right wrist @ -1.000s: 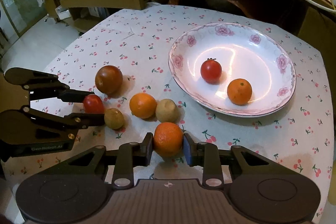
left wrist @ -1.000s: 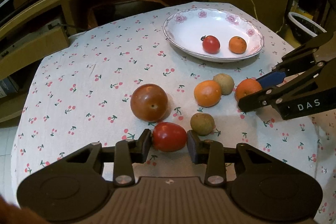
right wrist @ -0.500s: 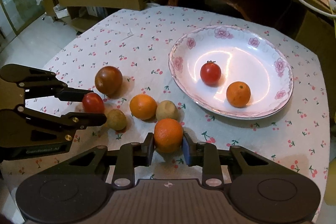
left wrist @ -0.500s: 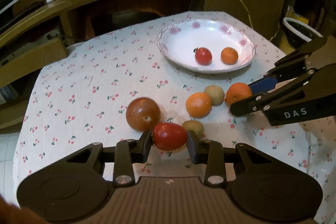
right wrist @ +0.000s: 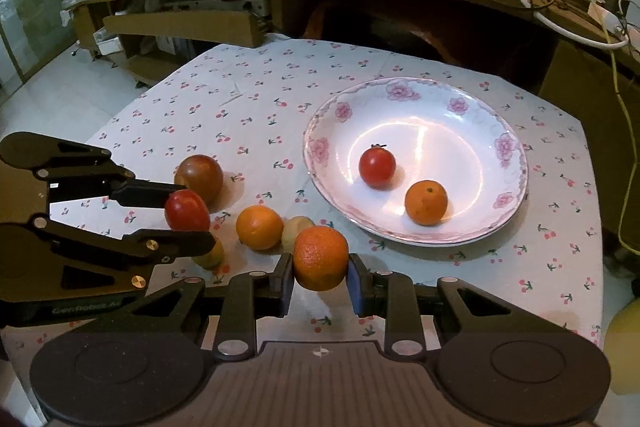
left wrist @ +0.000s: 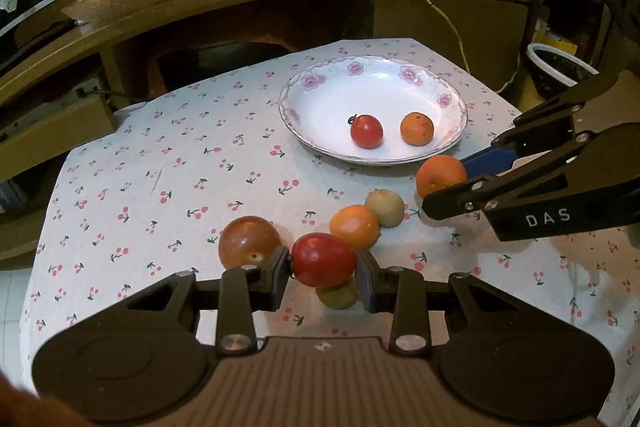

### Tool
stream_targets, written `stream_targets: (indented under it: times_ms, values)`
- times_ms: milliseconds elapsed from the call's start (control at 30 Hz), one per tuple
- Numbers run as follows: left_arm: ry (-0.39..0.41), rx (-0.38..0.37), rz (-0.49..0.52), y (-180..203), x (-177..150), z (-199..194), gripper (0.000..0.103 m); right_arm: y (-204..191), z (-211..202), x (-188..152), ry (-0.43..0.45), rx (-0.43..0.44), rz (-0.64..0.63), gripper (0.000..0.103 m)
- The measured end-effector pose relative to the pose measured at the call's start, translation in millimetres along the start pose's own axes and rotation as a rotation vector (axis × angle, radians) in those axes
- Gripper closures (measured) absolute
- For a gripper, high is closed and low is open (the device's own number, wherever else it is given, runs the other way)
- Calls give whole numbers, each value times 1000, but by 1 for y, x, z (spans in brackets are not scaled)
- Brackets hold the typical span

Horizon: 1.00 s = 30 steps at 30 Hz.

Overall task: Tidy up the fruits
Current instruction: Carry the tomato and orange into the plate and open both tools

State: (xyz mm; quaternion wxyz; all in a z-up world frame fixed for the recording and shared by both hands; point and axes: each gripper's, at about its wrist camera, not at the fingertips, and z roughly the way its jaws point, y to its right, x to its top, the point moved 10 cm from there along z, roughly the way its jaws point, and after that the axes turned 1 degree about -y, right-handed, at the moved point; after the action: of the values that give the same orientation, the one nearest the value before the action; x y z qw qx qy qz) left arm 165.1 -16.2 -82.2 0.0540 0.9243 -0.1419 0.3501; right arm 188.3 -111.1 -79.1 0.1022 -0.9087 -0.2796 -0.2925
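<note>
From the left wrist view, the left gripper clamps a red tomato between its two fingers, one pad pressed to each side, and the fruit sits clear of the cherry-print tablecloth. Just behind the left finger lies a large brownish tomato. Partly hidden under the held tomato is a small greenish fruit (only its lower half shows). Beyond it, a loose orange touches a pale tan fruit. Farther back stands the flowered plate, holding a cherry tomato and a small mandarin, apart from each other. At the right, the right gripper pinches a large orange near the plate's front rim.

From the right wrist view, the right gripper is closed on that large orange, fingers tight against both flanks, lifted above the cloth in front of the plate. The cherry tomato and mandarin rest inside the plate. At the left, the left gripper holds the red tomato above the table, with the brownish tomato just behind it. The loose orange and tan fruit sit side by side, the latter partly behind the held orange. The greenish fruit peeks out below the left gripper's near finger.
</note>
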Motion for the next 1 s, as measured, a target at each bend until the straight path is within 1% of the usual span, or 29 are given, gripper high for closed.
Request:
stream_targets:
  times_ms: [233, 533, 700, 1000]
  values:
    - [24, -1, -7, 0, 8, -4, 63, 1, -3, 3, 17, -9, 3, 75]
    - [59, -2, -13, 2, 28, -3, 63, 14, -12, 14, 54, -30, 35, 75]
    - [65, -3, -8, 5, 39, 6, 63, 28, -13, 20, 72, -54, 64, 75]
    - [85, 0, 21, 10, 71, 32, 63, 56, -3, 29, 86, -107, 124, 75]
